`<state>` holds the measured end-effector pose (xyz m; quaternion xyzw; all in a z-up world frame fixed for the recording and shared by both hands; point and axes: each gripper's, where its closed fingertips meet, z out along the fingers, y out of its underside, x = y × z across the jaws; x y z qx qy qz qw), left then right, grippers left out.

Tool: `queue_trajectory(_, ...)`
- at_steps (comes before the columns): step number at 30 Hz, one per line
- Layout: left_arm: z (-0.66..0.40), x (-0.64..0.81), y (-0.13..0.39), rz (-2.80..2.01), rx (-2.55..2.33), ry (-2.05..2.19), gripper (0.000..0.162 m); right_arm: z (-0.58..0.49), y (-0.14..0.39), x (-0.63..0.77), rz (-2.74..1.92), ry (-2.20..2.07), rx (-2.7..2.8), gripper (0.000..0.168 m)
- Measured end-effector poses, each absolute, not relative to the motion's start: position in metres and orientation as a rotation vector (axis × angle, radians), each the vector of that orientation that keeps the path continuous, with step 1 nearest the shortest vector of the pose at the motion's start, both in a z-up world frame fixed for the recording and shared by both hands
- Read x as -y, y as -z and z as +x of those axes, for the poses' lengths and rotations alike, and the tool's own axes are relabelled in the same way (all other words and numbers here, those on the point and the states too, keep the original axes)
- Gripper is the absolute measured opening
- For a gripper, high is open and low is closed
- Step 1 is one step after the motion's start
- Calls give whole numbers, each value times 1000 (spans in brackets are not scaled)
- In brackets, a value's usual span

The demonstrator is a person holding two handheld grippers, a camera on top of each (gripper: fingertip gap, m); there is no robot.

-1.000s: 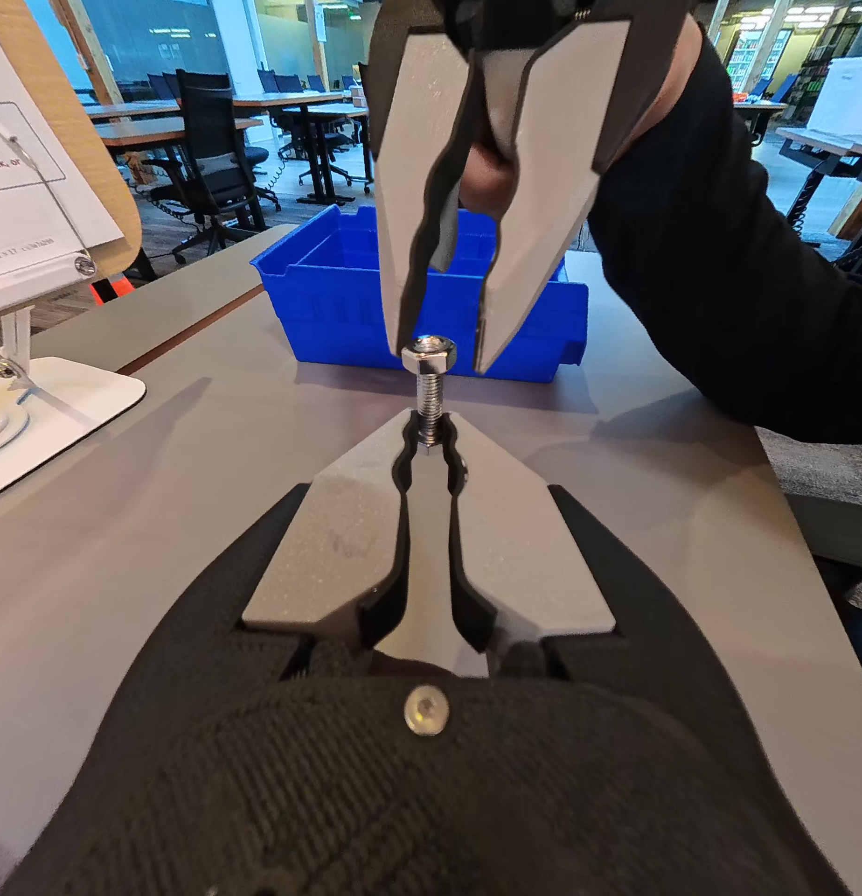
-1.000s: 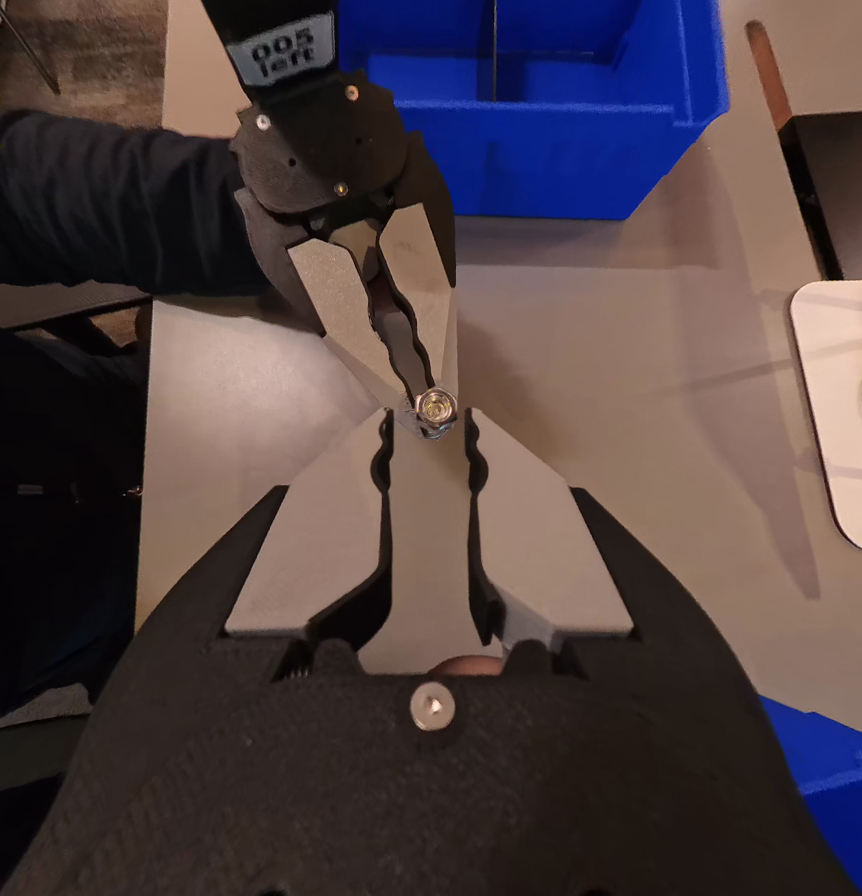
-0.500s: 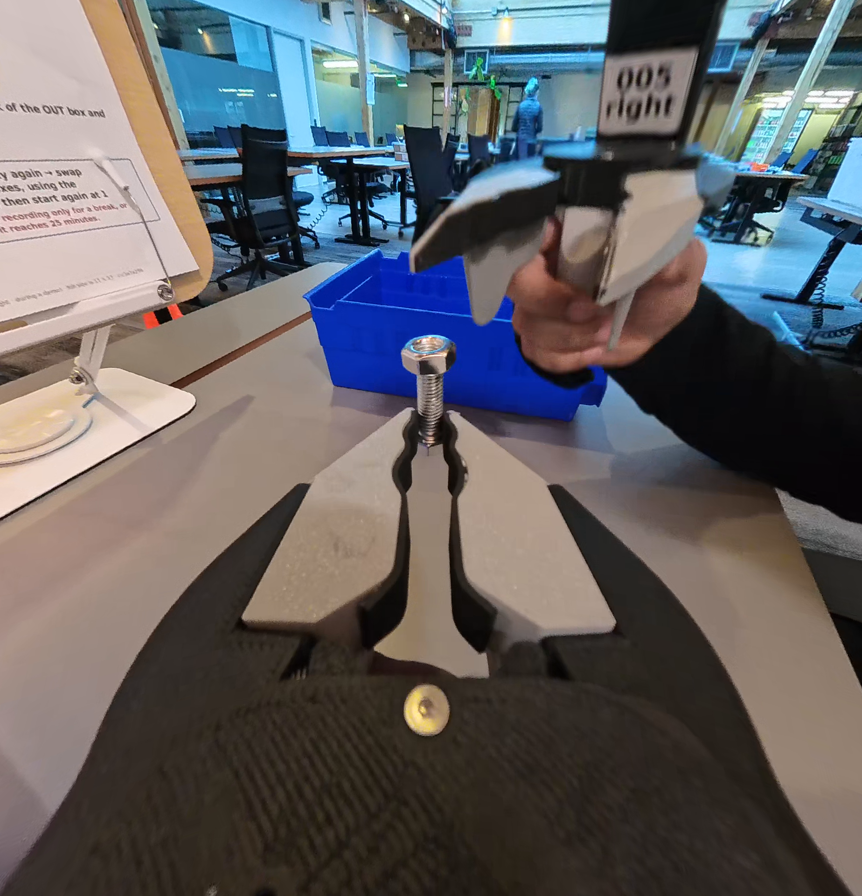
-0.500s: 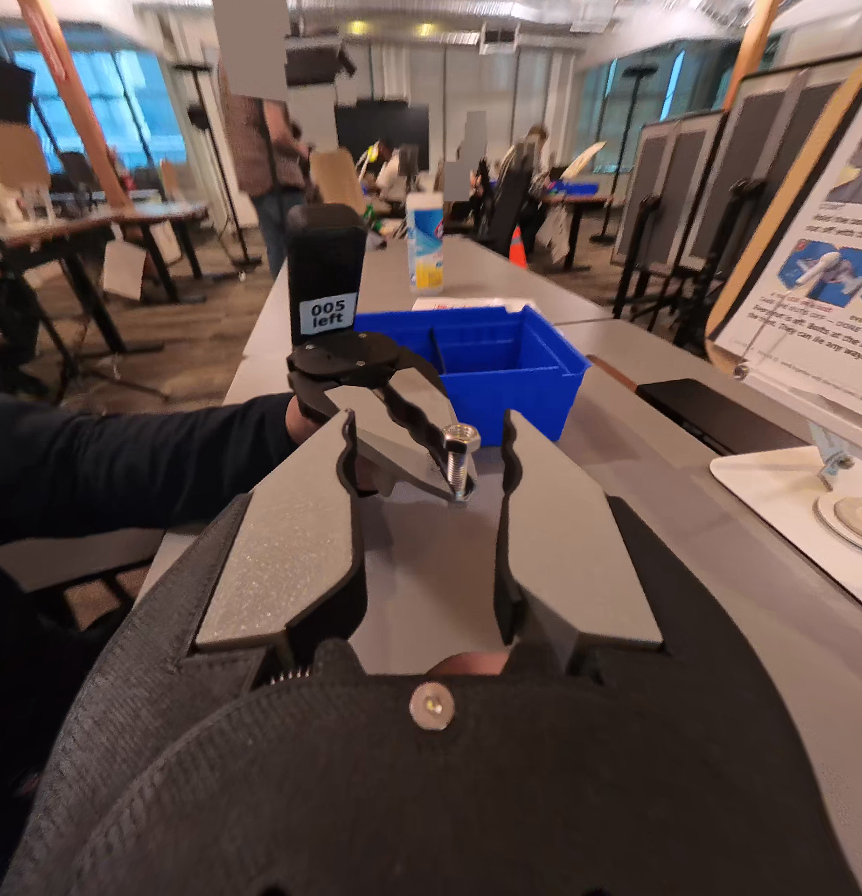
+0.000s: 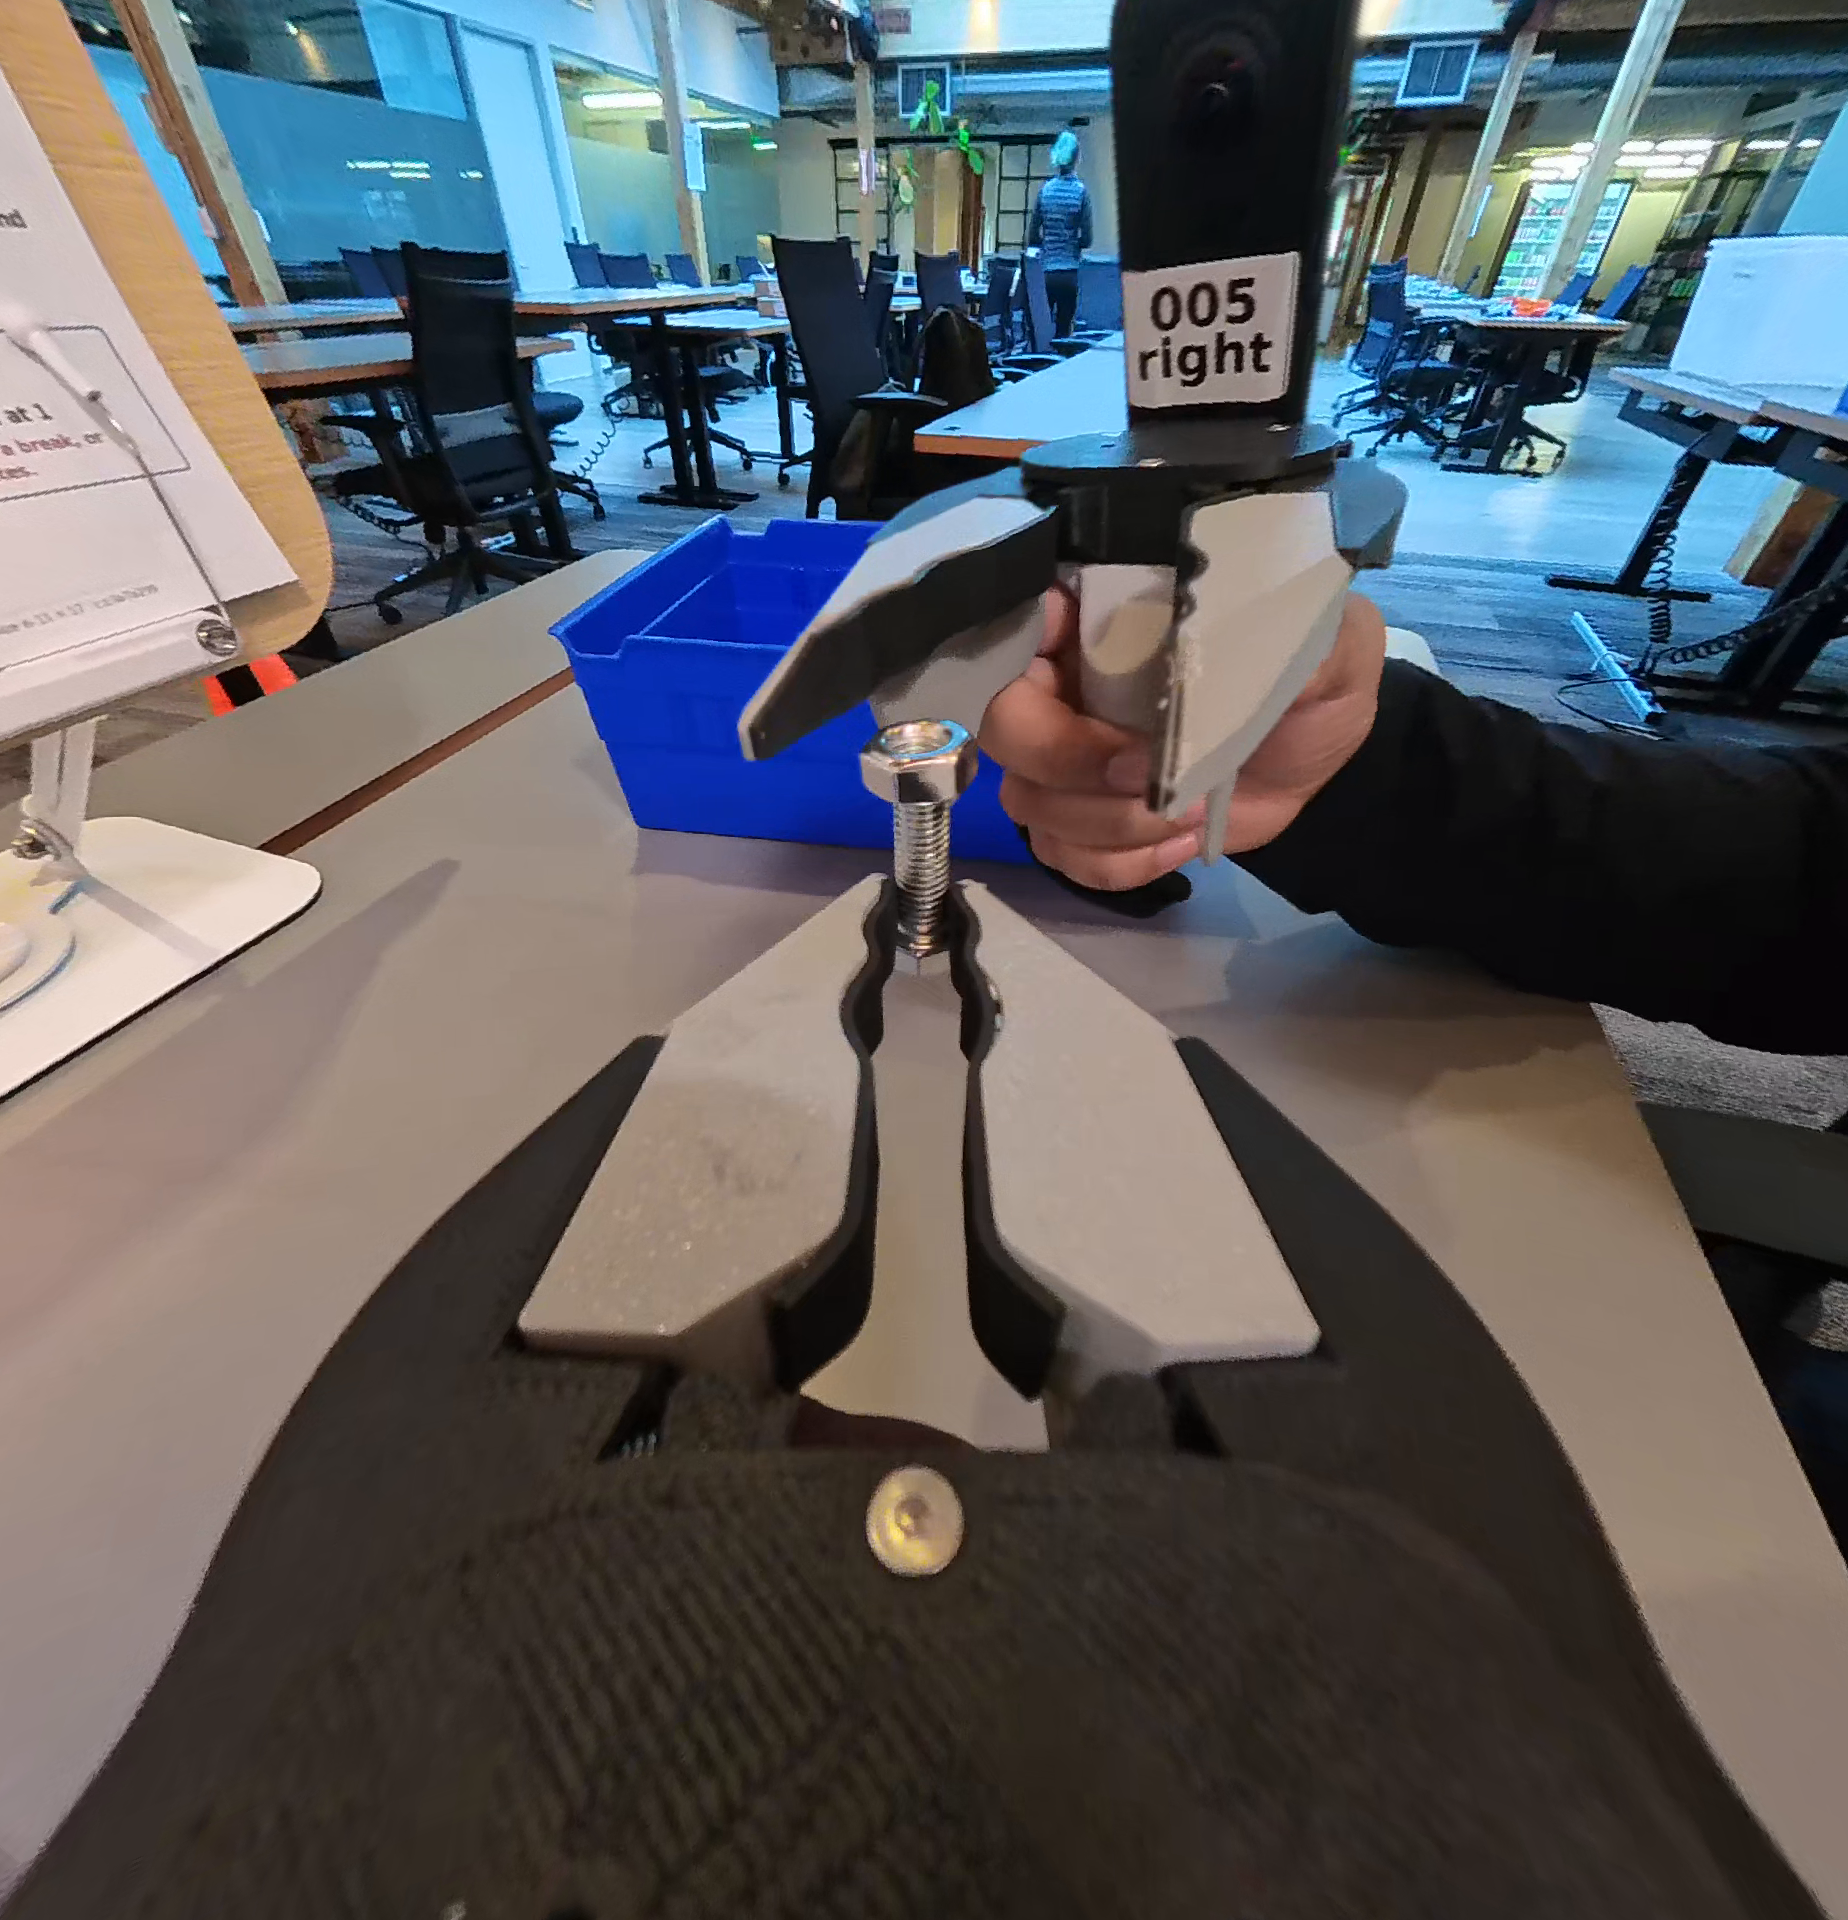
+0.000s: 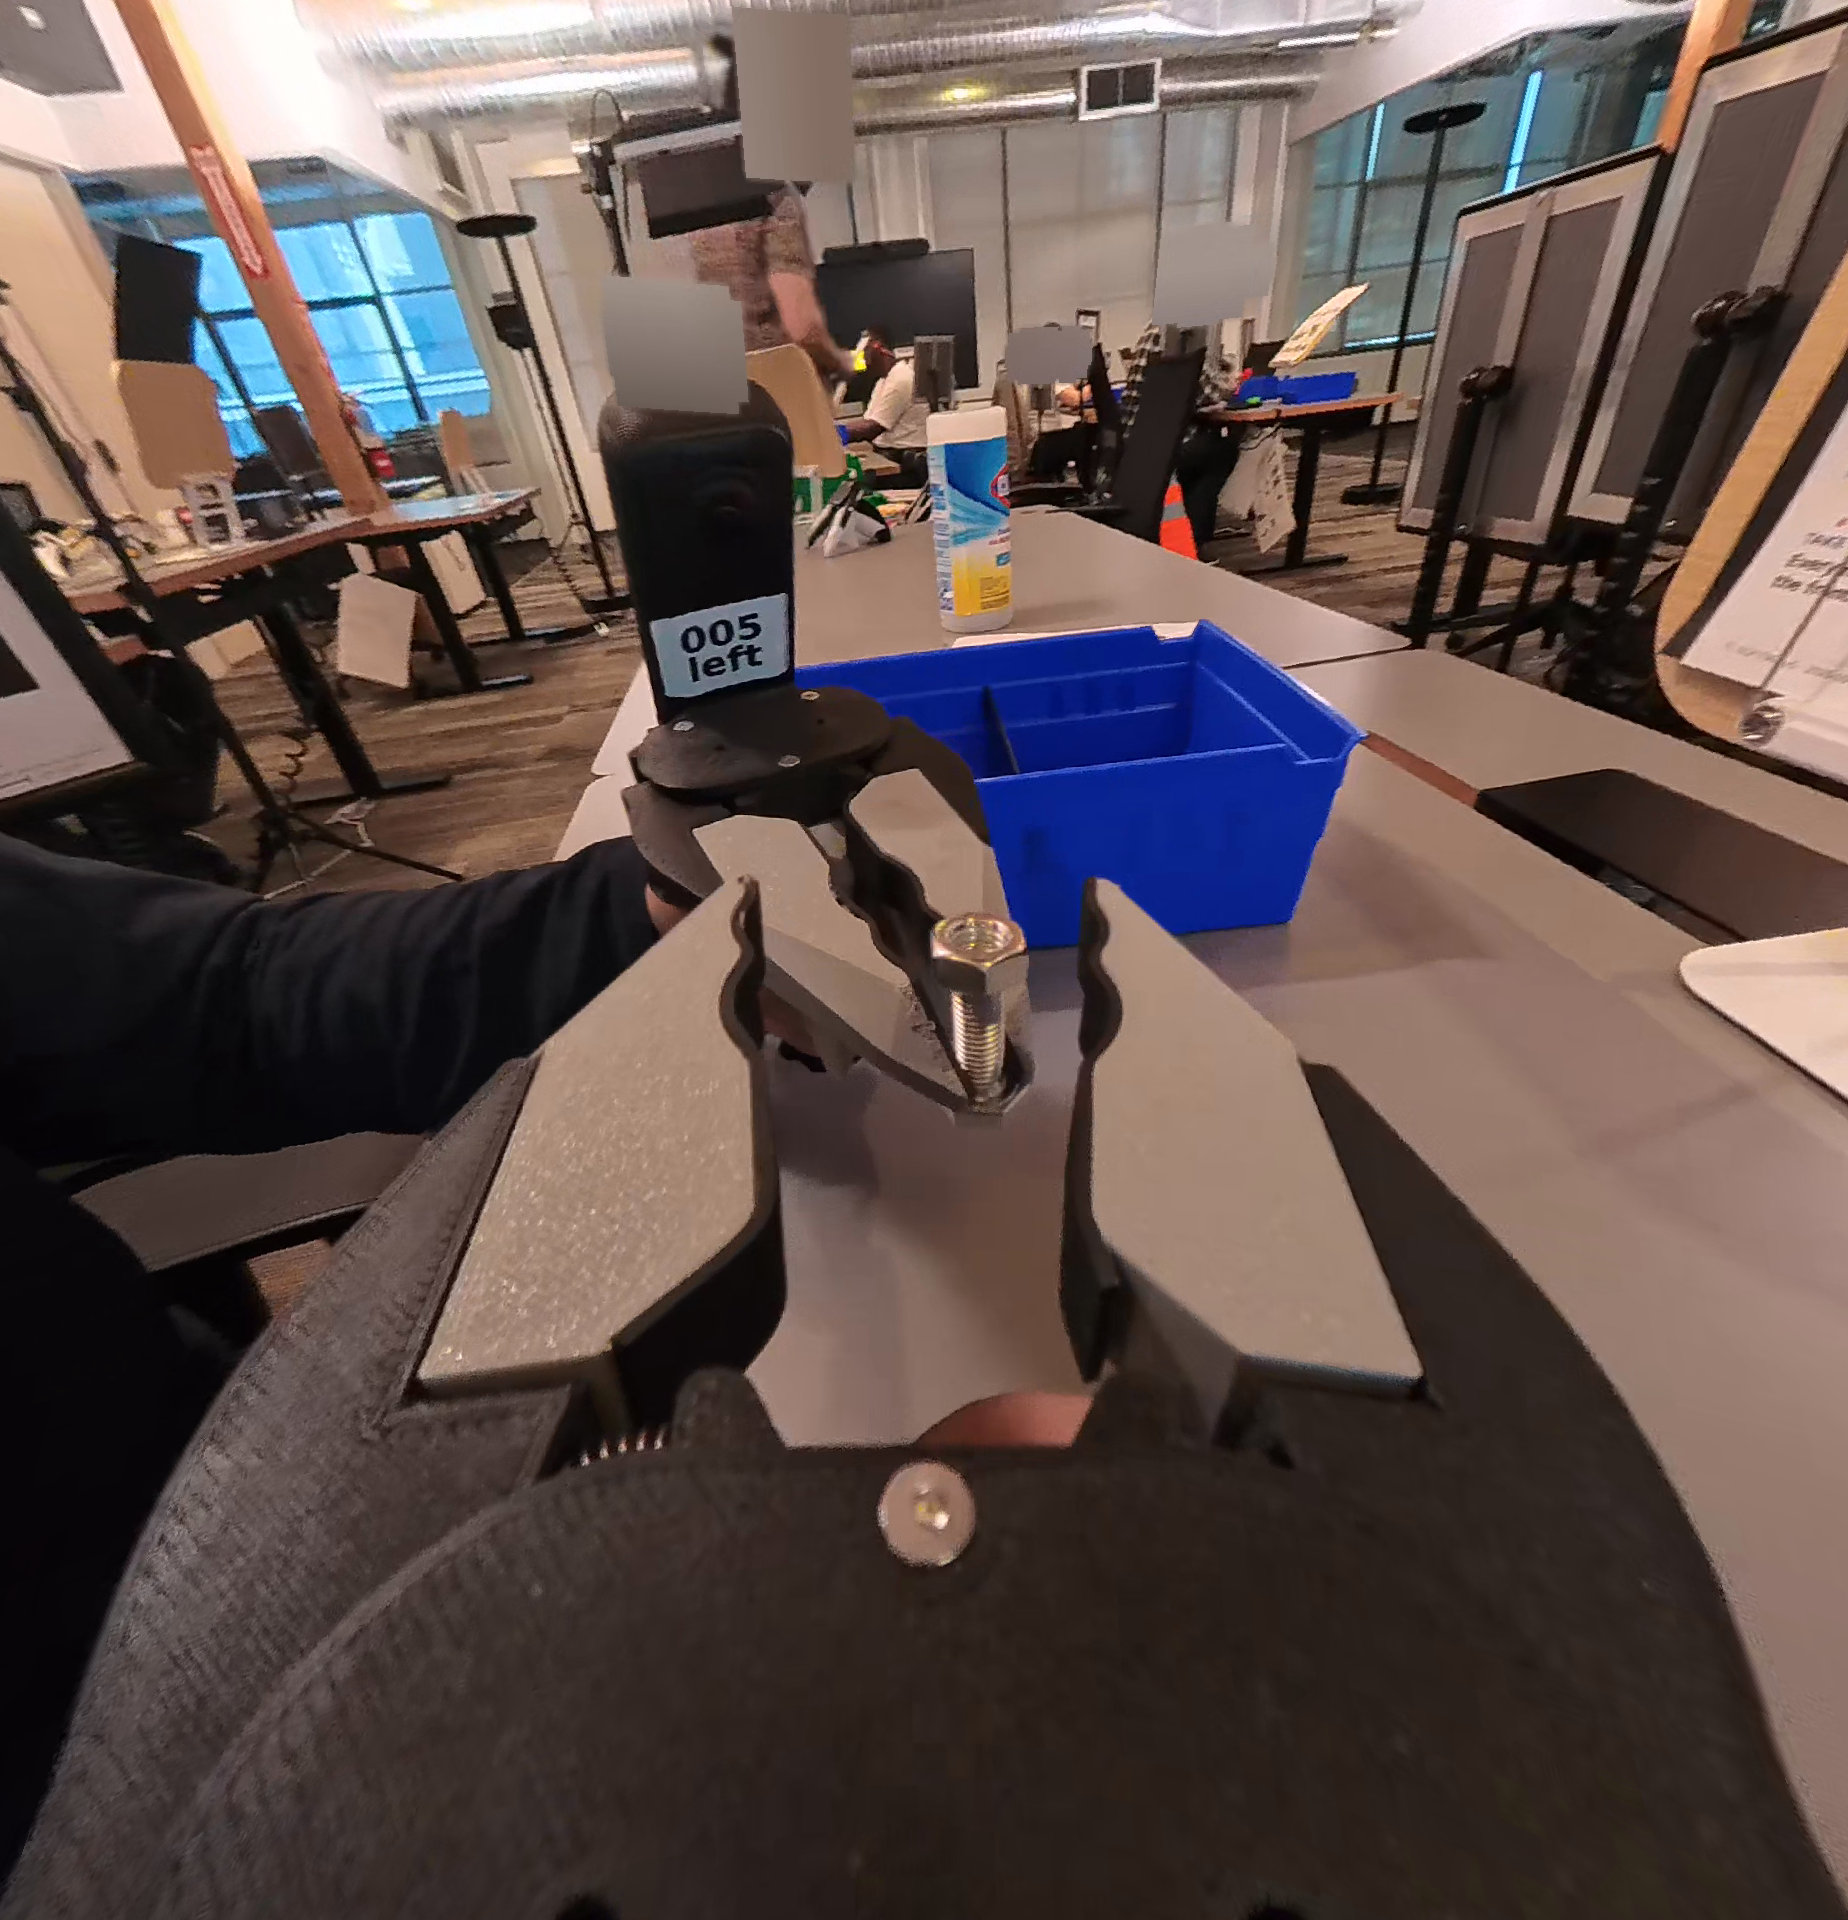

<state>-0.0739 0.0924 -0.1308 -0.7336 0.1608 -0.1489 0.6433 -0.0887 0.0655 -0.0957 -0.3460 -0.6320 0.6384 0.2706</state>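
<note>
A silver bolt [image 5: 920, 862] stands upright with a hex nut [image 5: 918, 756] at its top. My left gripper [image 5: 922, 940] is shut on the bolt's lower end, just above the grey table [image 5: 463, 997]. My right gripper [image 6: 920, 899] is open and held level, facing the left gripper [image 6: 987, 1091]. In the right wrist view the bolt [image 6: 980, 1023] and nut [image 6: 978, 948] show in the gap just past my fingertips, untouched. The right gripper [image 5: 977, 784] also shows in the left wrist view, held by a hand, one finger close beside the nut.
A blue divided bin [image 6: 1159, 831] stands on the table behind the grippers; it also shows in the left wrist view [image 5: 691, 707]. A sign stand with a white base [image 5: 120, 914] is at the left. A wipes canister [image 6: 970, 520] and a black flat object [image 6: 1678, 842] lie farther off. My right fingertips sit around 4 cm from my left ones.
The right gripper lifted off from above the nut, swung from pointing down to level, opened wider and came in toward the bolt from the side. The left gripper kept its hold.
</note>
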Motion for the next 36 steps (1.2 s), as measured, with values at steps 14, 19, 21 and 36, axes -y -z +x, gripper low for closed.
queue_trajectory(14,-88,-92,125,-1660,-306,315,7,-85,97,-65,-905,-1669,1739,52)
queue_trajectory(19,-94,-92,124,-1658,-273,324,7,-86,90,-75,-930,-1674,1672,51)
queue_trajectory(21,-90,-92,125,-1663,-291,321,7,-89,91,-76,-951,-1679,1660,54)
queue_trajectory(36,-99,-95,128,-1681,-238,319,7,-90,92,-74,-954,-1682,1665,54)
